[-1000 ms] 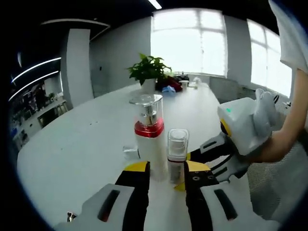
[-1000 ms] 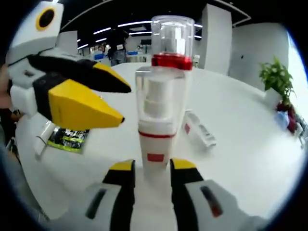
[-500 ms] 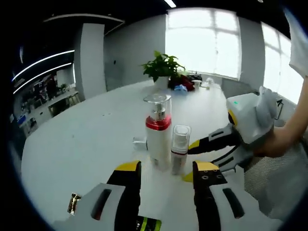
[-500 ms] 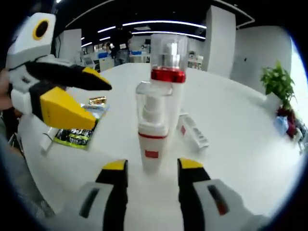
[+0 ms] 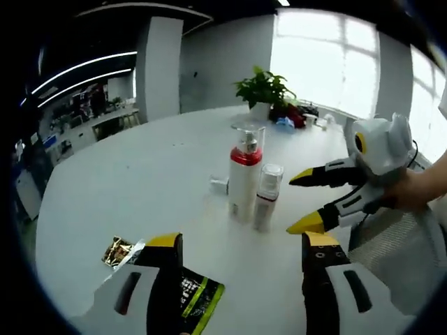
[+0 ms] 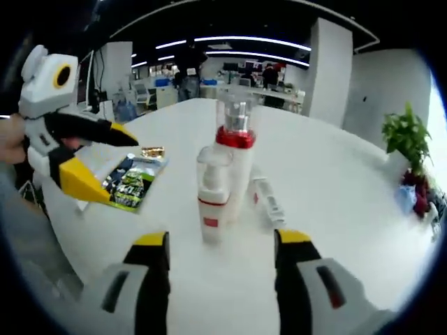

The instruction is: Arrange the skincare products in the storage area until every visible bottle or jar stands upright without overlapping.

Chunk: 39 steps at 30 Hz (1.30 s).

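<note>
My left gripper (image 5: 241,248) has its yellow-tipped black jaws spread wide, nothing between them, low over the white round table (image 5: 126,188). My right gripper (image 6: 220,244) is the same, jaws apart and empty; in the left gripper view it shows at far right (image 5: 314,202), held by a hand (image 5: 412,195). Beyond both jaw pairs, two skincare products stand upright just beside each other near the table's middle: a tall white pump bottle with red collar and clear cap (image 5: 244,171) and a shorter white spray bottle with clear cap and red band (image 5: 266,197). In the right gripper view the short one (image 6: 211,199) sits nearer, the tall one (image 6: 234,153) right behind it; can't tell if they touch. A small white tube lying flat (image 6: 265,199) is just right of them. Black-green flat sachet (image 6: 133,183) and small gold foil packet (image 6: 152,151) lie left. Potted green plant (image 5: 264,91) on the far table edge.
</note>
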Tool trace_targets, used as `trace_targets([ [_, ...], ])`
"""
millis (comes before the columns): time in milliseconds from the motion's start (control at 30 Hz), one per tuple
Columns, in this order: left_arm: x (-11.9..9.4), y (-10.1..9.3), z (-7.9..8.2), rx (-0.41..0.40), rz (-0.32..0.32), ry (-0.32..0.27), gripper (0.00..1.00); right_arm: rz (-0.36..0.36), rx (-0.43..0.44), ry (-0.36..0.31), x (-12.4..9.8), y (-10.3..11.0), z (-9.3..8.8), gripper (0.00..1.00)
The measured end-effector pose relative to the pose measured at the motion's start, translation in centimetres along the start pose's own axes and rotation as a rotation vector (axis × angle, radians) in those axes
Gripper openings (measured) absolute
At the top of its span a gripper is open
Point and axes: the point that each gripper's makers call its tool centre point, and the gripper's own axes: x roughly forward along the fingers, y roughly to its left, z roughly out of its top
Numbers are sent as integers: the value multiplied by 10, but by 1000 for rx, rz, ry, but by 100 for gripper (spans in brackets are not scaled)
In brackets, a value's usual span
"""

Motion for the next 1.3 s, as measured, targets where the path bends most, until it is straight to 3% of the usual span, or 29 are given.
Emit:
trace_targets([
  [167,-12,-1,-5,-38,25,-5,73,26,10,-17,-15,-2,3,65],
  [600,-39,-13,-38,-118,58,69,81,86,39,-49,-46,-7,6,72],
  [767,-48,-16,-42,-127,85,57,92,104,55,-72,-58,-8,10,77],
  [1300,-85,-14,-54,-201,167,30,97,173,75,-106,-78,2,9,89],
])
